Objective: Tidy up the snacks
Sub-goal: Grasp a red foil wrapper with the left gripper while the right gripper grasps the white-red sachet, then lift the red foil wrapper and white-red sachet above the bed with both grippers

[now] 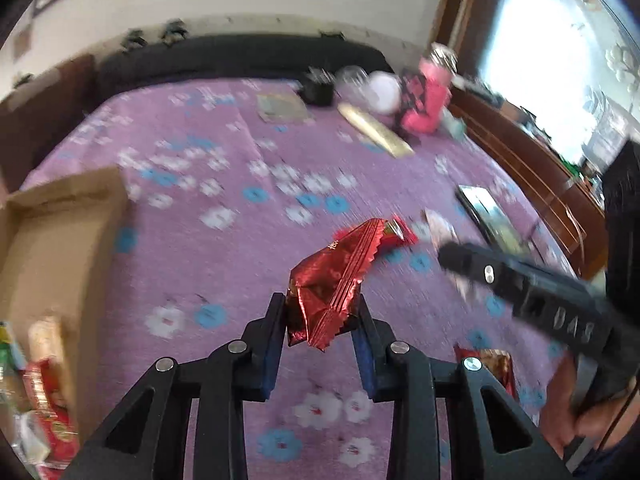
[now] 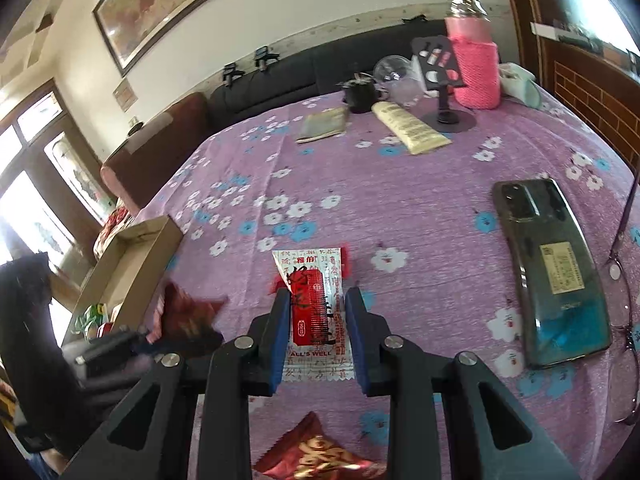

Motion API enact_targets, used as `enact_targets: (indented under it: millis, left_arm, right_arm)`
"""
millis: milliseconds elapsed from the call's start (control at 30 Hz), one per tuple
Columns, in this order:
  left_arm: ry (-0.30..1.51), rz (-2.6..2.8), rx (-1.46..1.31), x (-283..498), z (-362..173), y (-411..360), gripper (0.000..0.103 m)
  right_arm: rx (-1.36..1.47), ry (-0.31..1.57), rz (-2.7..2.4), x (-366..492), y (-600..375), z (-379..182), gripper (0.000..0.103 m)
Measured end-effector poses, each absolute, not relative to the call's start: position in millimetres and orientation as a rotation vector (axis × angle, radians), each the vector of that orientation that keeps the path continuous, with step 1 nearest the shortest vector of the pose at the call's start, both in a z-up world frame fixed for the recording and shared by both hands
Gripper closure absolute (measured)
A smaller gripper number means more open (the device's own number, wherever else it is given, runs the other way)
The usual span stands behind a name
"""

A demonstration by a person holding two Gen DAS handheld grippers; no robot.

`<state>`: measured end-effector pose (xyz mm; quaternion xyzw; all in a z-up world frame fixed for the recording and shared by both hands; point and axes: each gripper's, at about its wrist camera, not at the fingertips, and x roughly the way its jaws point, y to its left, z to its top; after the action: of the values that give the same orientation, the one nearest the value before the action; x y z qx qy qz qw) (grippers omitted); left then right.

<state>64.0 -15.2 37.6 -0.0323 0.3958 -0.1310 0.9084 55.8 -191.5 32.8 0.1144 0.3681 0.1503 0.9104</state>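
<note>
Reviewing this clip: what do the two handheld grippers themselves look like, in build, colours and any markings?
Both the left gripper and the right gripper are matte black linkage frames with triangular cut-outs, round silver pivot pins and two flat fingers lined with blue pads. Seen from the left wrist camera, the right gripper's black side bears raised lettering, too blurred to read. A thin dark cable hangs near the hand holding it.
</note>
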Motion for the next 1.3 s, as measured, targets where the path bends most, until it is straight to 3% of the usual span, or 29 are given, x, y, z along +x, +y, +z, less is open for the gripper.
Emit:
enact_targets:
  millis: [300, 1300]
  left_arm:
    - [0.698, -0.128, -0.05, 57, 51, 4, 0.07]
    - [0.578, -0.056, 0.036, 42, 65, -4, 0.07]
  right_arm:
    - [0.117, 0.695, 0.375, 35, -153, 39, 0.077]
    - [0.115, 0.678, 0.395, 32, -149, 40, 0.077]
